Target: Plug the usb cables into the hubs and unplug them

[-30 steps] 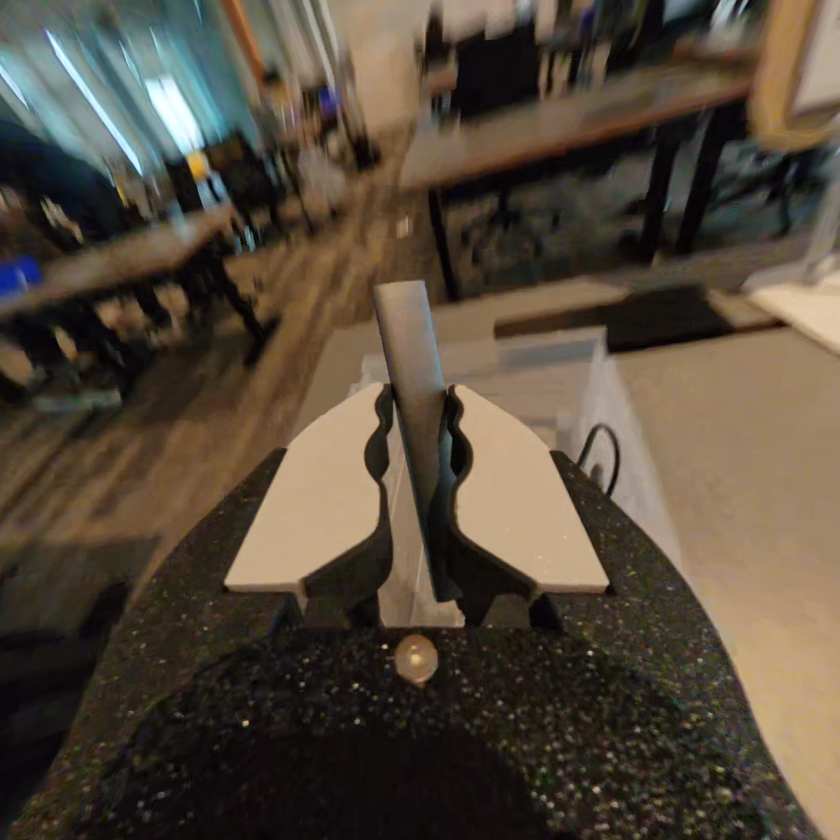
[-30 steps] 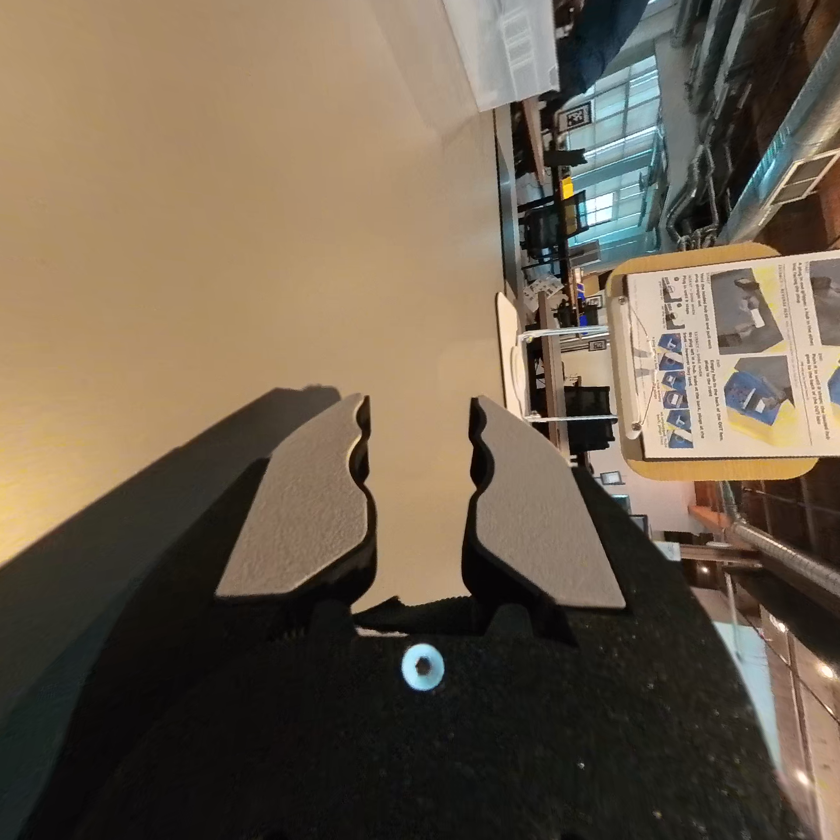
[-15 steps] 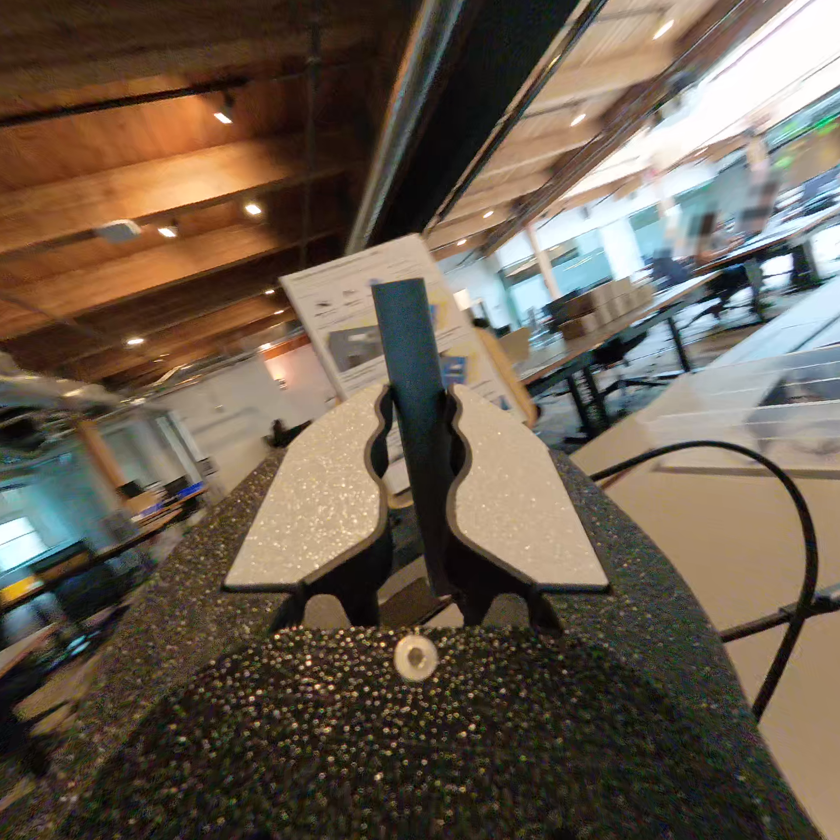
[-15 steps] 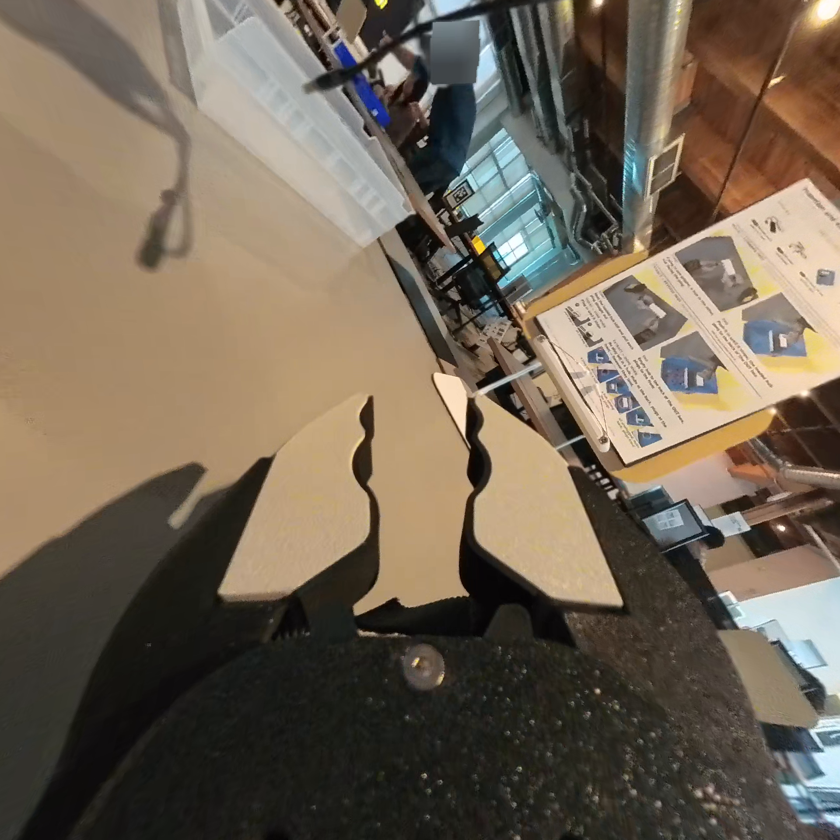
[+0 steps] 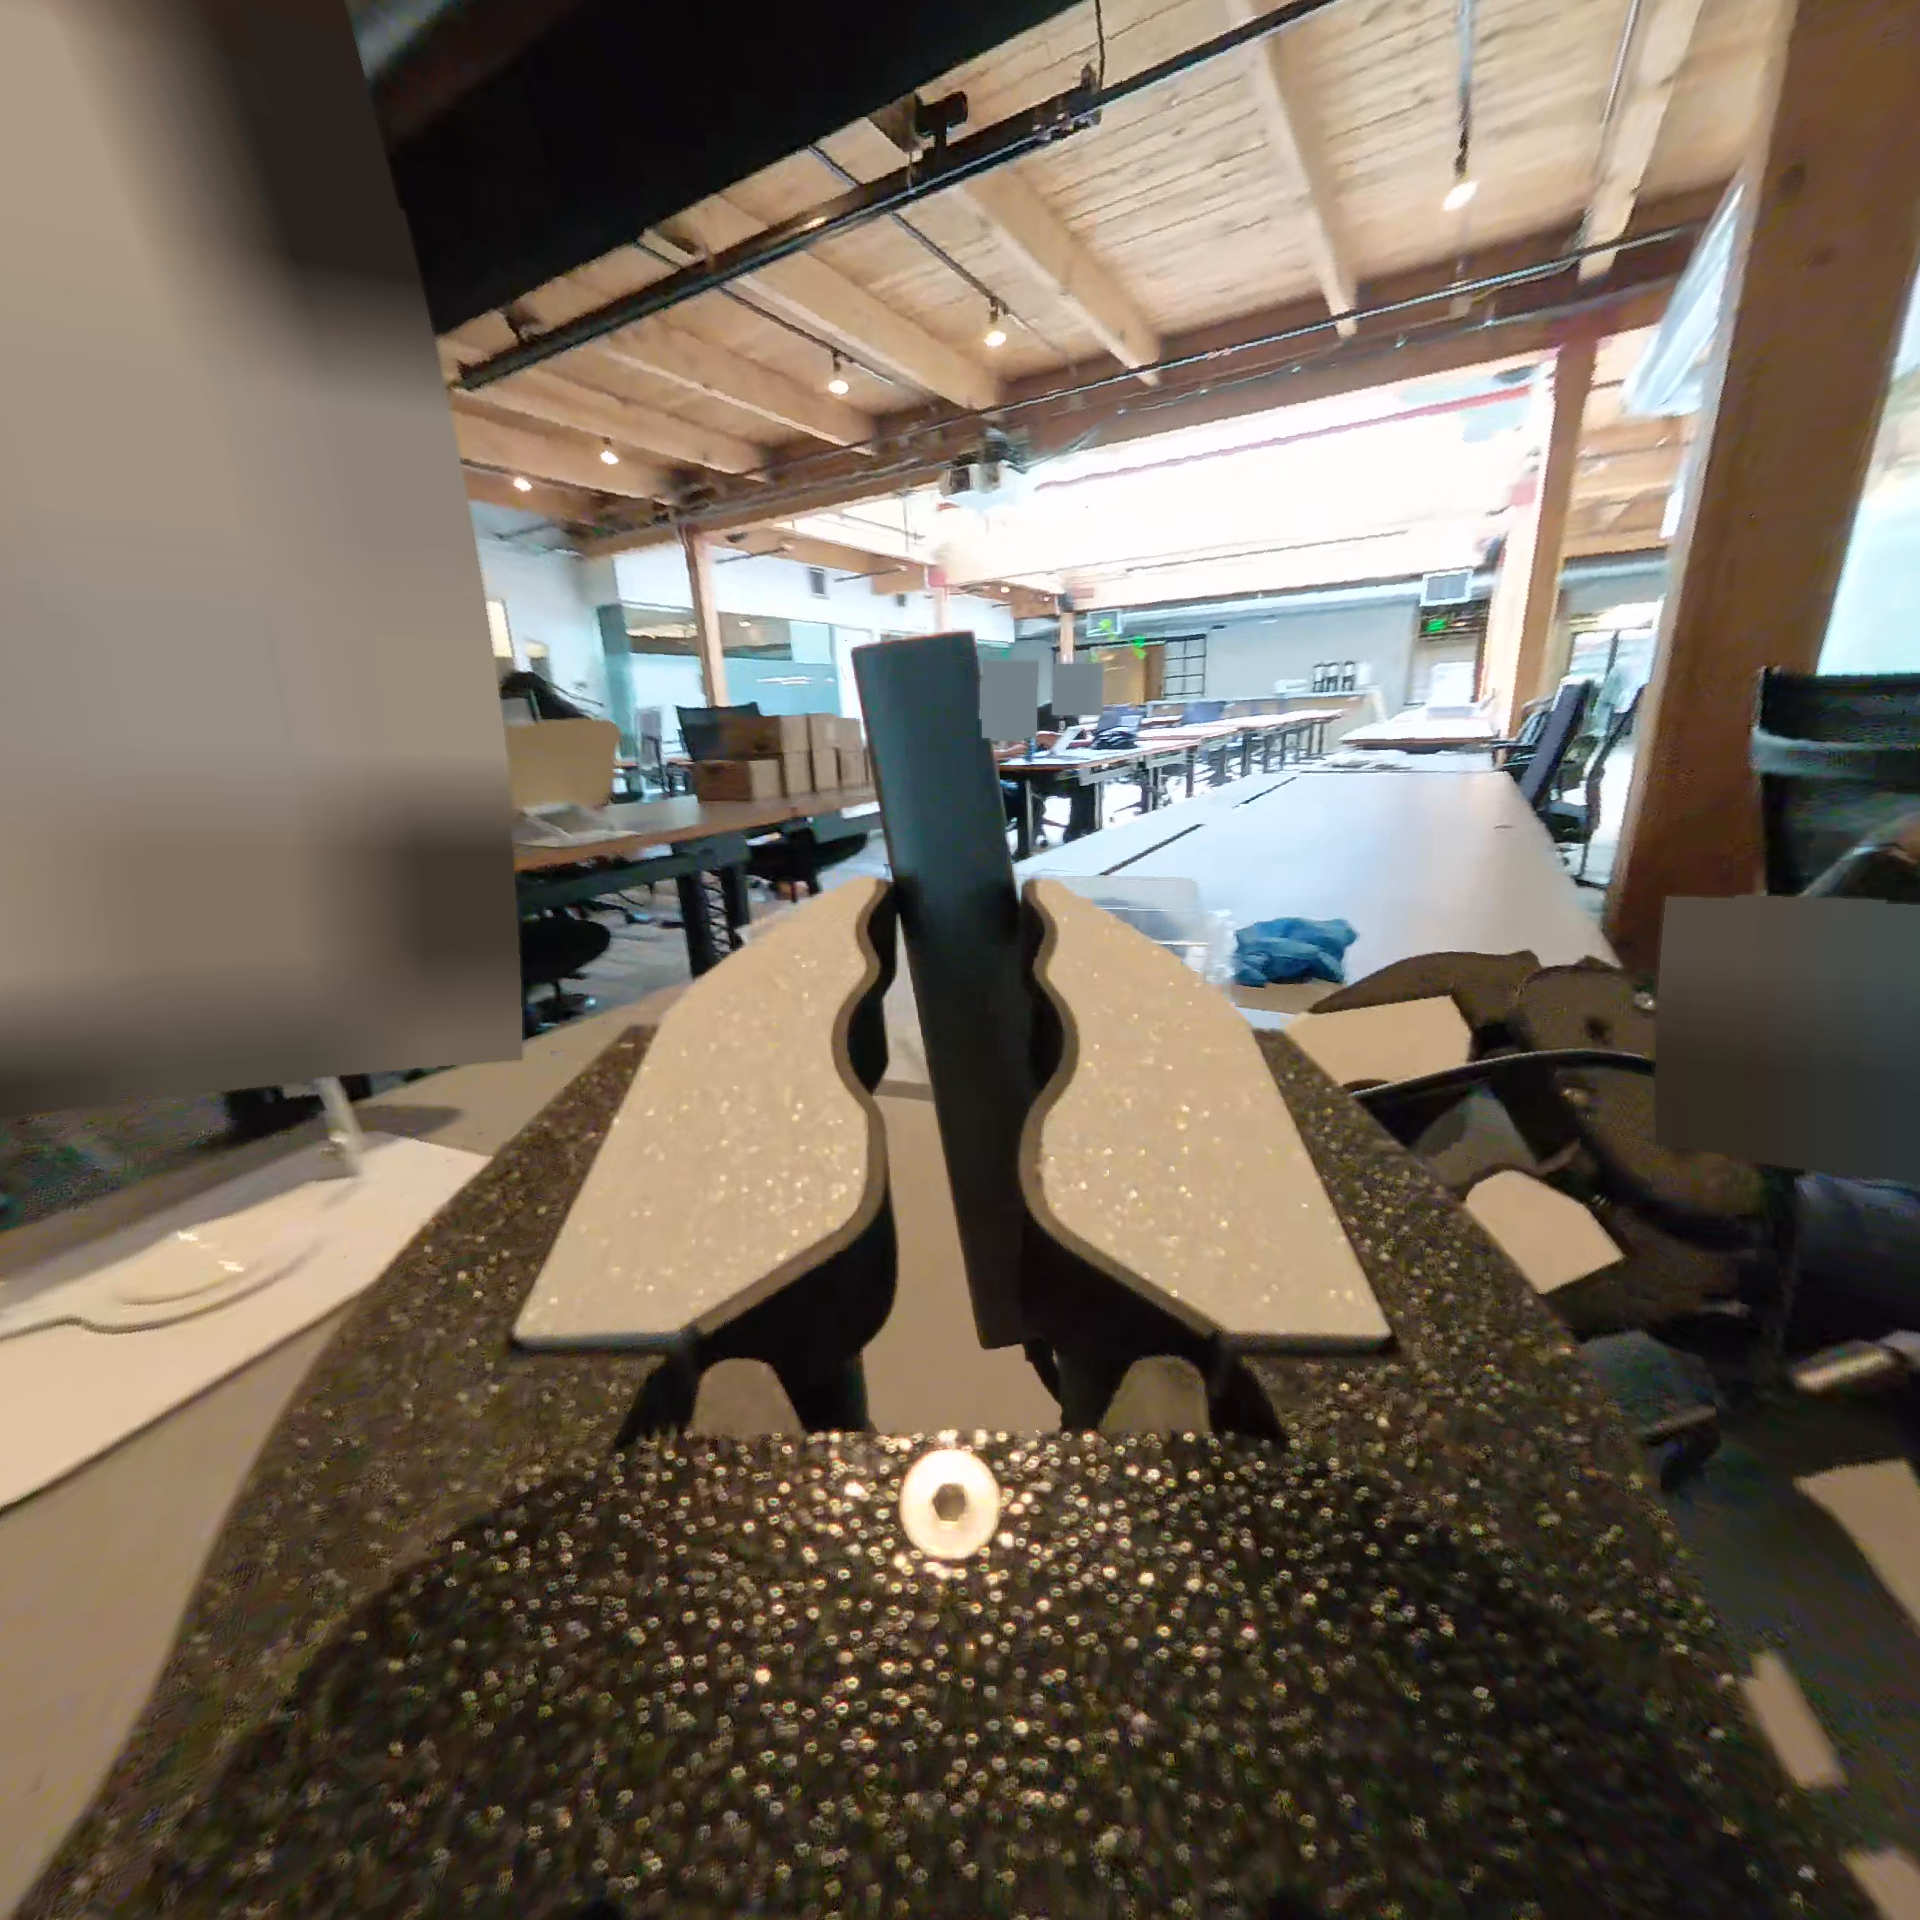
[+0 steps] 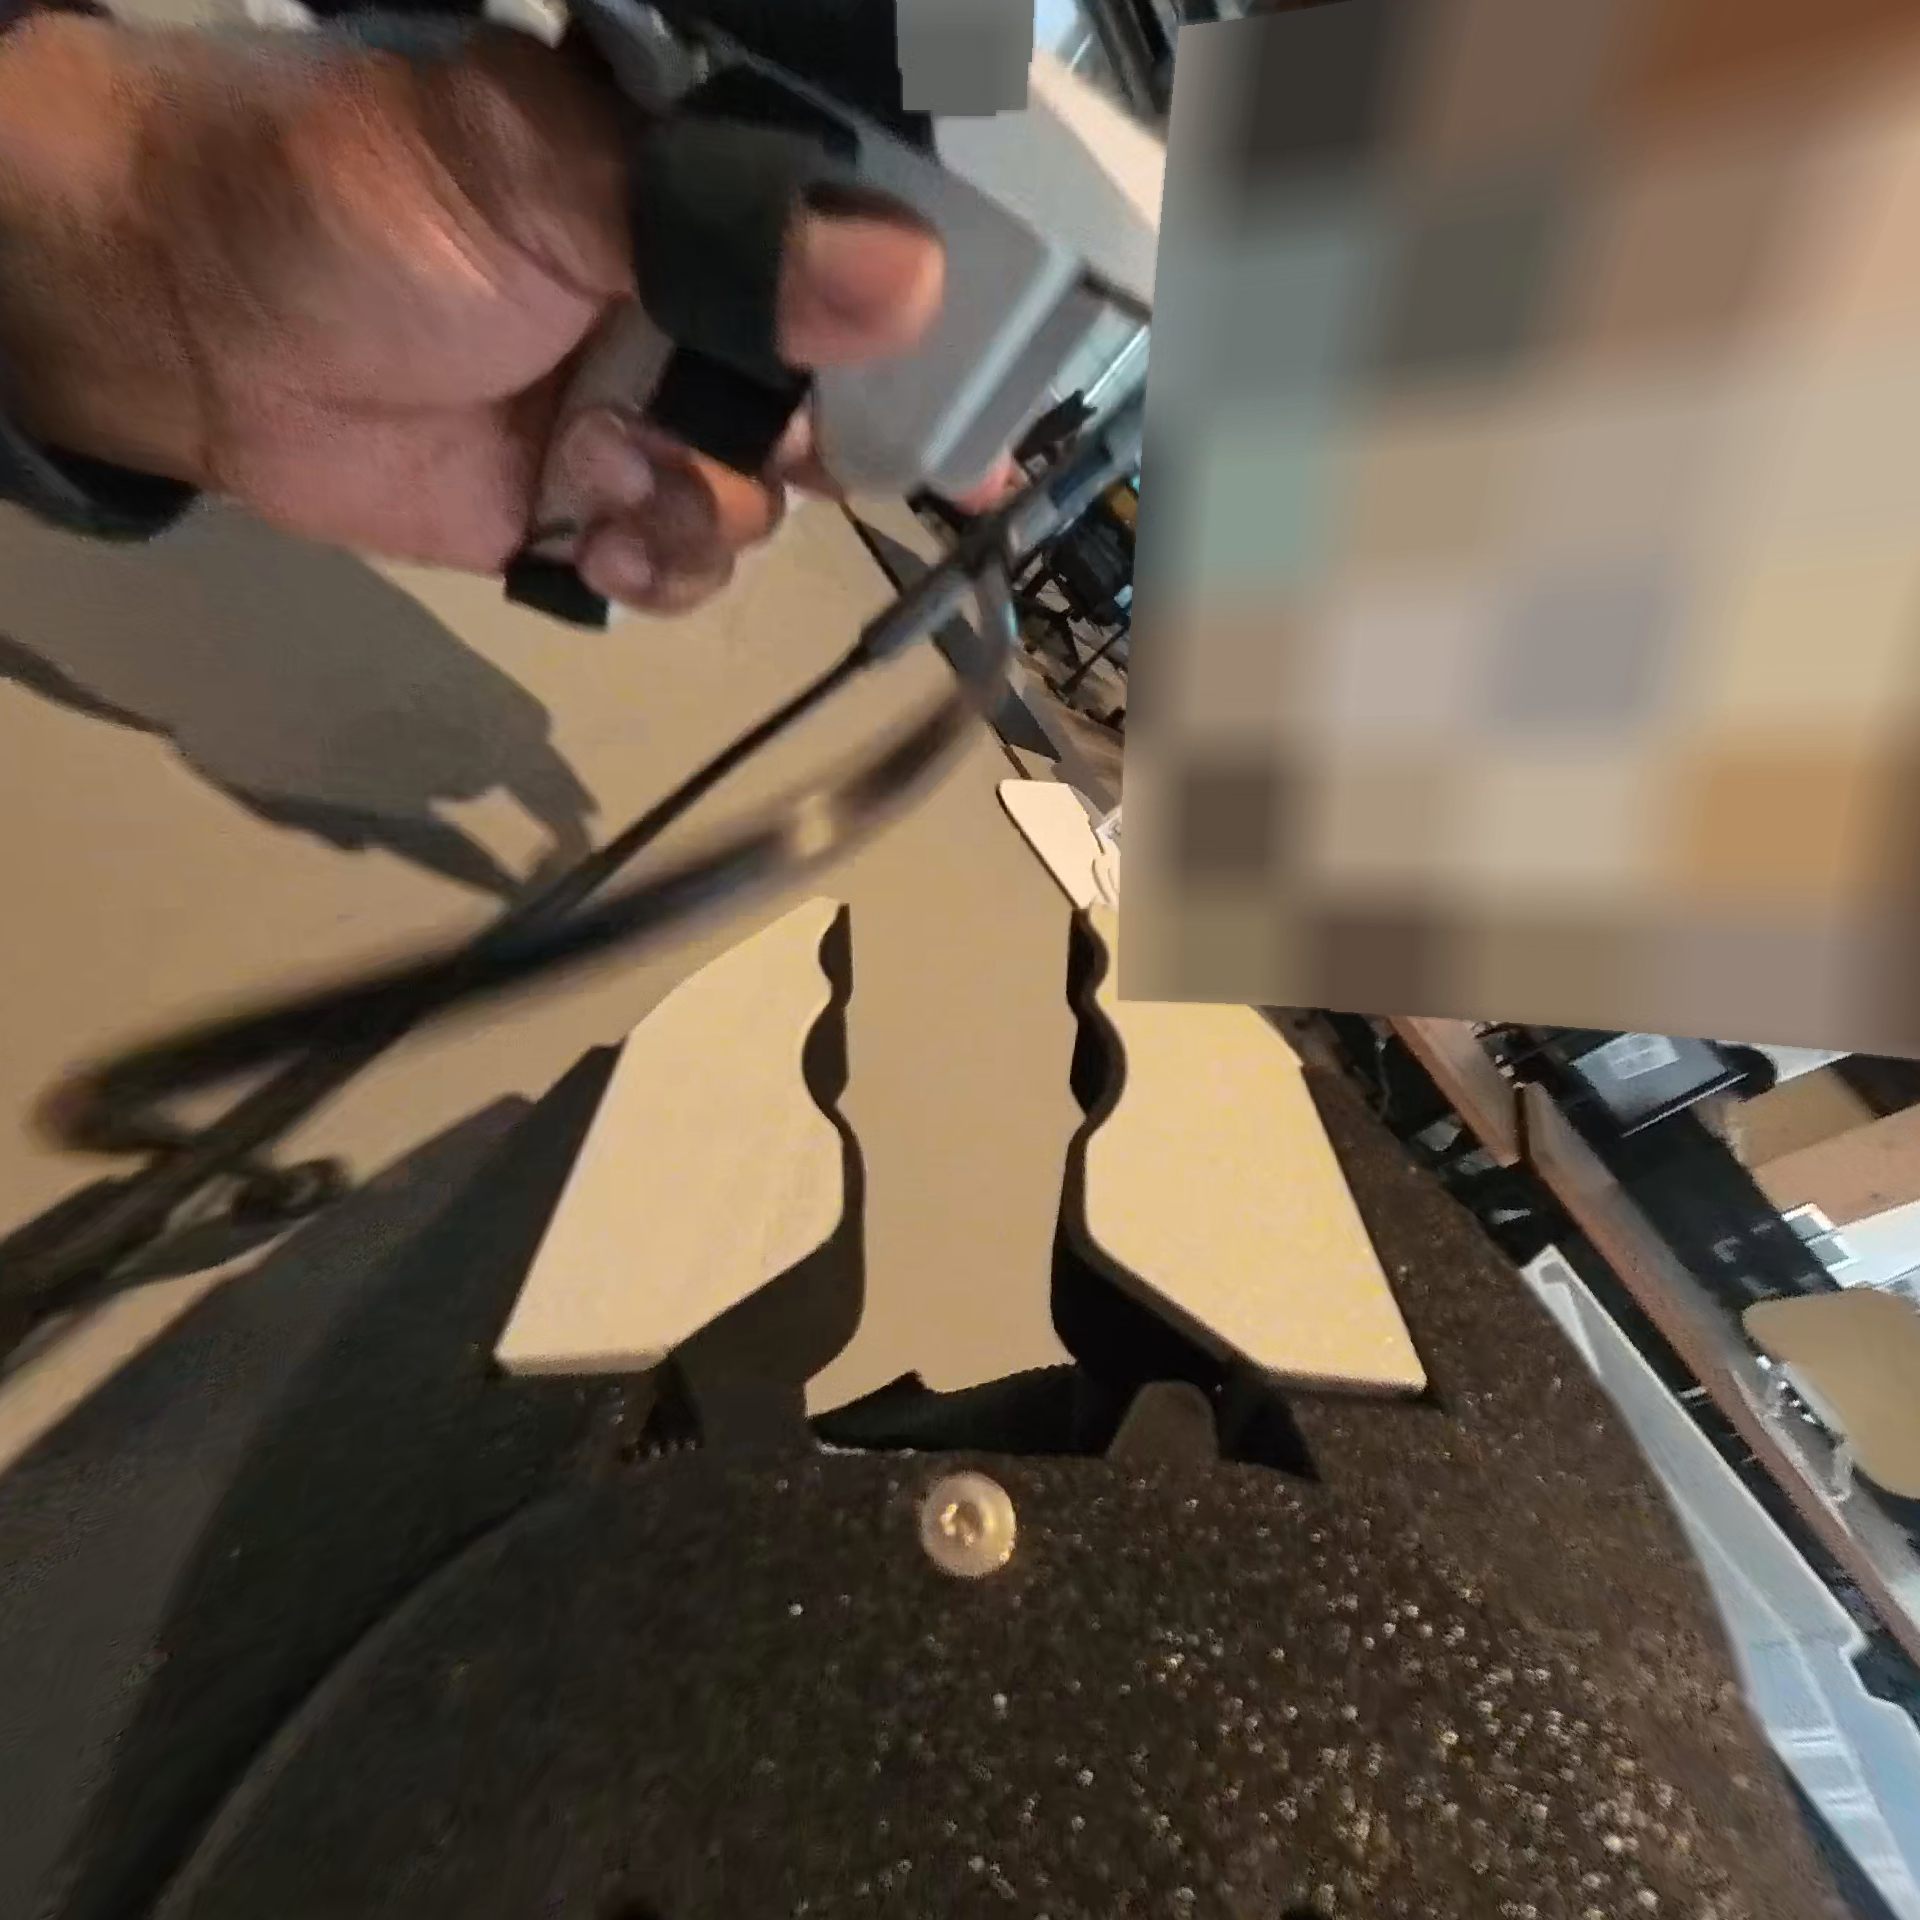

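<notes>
Both wrist views have swung since a second ago: the left hand-held gripper [image 5: 951, 1049] pointed down at a clear bin then and now looks level across an open office, and it still clamps the hub [image 5: 940, 935], a dark flat bar standing upright between its fingers and reaching past their tips. A black cable [image 6: 582, 894], absent from the right view before, now hangs in blurred loops ahead and to the left of the right hand-held gripper [image 6: 956, 1081], whose fingers stand apart with nothing between them. Above that cable, a bare hand [image 6: 353, 301] grips the other tool. Below lies the tan table [image 6: 270, 810].

To do this step well, I judge the left should keep the hub steady and upright while the right closes on the cable just behind its plug, not on the slack loop. The plug end is too blurred to locate, and the hub's ports are hidden.
</notes>
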### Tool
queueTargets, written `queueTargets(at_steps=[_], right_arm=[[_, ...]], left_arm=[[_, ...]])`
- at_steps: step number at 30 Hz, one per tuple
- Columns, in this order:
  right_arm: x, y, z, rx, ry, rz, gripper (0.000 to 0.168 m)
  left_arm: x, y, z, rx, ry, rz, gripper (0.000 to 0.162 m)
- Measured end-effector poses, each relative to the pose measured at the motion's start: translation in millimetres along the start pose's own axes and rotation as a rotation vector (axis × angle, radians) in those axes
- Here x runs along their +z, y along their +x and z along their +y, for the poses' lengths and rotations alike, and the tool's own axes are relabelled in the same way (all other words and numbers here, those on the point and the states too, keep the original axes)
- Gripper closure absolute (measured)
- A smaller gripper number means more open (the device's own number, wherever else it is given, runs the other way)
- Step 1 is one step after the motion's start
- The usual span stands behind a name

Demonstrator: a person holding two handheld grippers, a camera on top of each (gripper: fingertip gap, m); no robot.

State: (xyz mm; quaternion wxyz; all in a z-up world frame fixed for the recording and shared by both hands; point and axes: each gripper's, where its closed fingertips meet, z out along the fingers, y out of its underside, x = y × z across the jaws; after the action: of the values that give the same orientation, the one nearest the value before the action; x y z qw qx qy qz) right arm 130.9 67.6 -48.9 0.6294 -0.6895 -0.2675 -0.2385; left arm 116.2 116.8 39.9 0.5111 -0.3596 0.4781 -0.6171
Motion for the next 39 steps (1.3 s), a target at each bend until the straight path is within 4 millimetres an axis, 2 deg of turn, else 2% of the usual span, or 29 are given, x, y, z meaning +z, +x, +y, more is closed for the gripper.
queueTargets(at_steps=[4,8,15,22,30,34,35,36,37,39], right_arm=[[-0.8,-1.9,-15.0,0.026,0.052,0.035,0.129],[0.8,-1.8,-20.2,0.167,0.071,0.024,0.131],[-2.6,2.4,-29.7,0.434,0.160,-0.053,0.146],[-1.7,1.5,-28.0,0.473,0.155,-0.071,0.149],[-1.9,1.0,-26.4,0.499,0.151,-0.096,0.160],[-6.8,2.5,-26.1,0.548,0.168,-0.155,0.162],[-10.1,1.6,-27.6,0.582,0.189,-0.200,0.162],[-14.6,1.9,-30.5,0.621,0.221,-0.247,0.162],[-19.2,4.6,-33.5,0.664,0.258,-0.281,0.162],[-25.0,11.1,-36.7,0.761,0.313,-0.336,0.162]], left_arm=[[10.1,10.5,15.7,-0.021,-0.022,-0.032,0.140],[13.0,20.7,15.0,-0.005,0.006,-0.048,0.140],[15.3,33.8,17.9,0.048,0.018,-0.045,0.140],[14.6,34.7,17.2,0.059,0.024,-0.043,0.140],[15.9,34.2,21.9,0.059,0.005,-0.037,0.140],[10.2,38.3,21.3,0.101,-0.036,0.075,0.134],[4.5,40.1,22.5,0.091,-0.067,0.147,0.125],[-3.7,43.0,26.0,0.043,-0.108,0.244,0.122],[-12.2,42.7,29.2,-0.046,-0.137,0.323,0.121],[-22.0,30.8,35.7,-0.258,-0.150,0.370,0.117]])
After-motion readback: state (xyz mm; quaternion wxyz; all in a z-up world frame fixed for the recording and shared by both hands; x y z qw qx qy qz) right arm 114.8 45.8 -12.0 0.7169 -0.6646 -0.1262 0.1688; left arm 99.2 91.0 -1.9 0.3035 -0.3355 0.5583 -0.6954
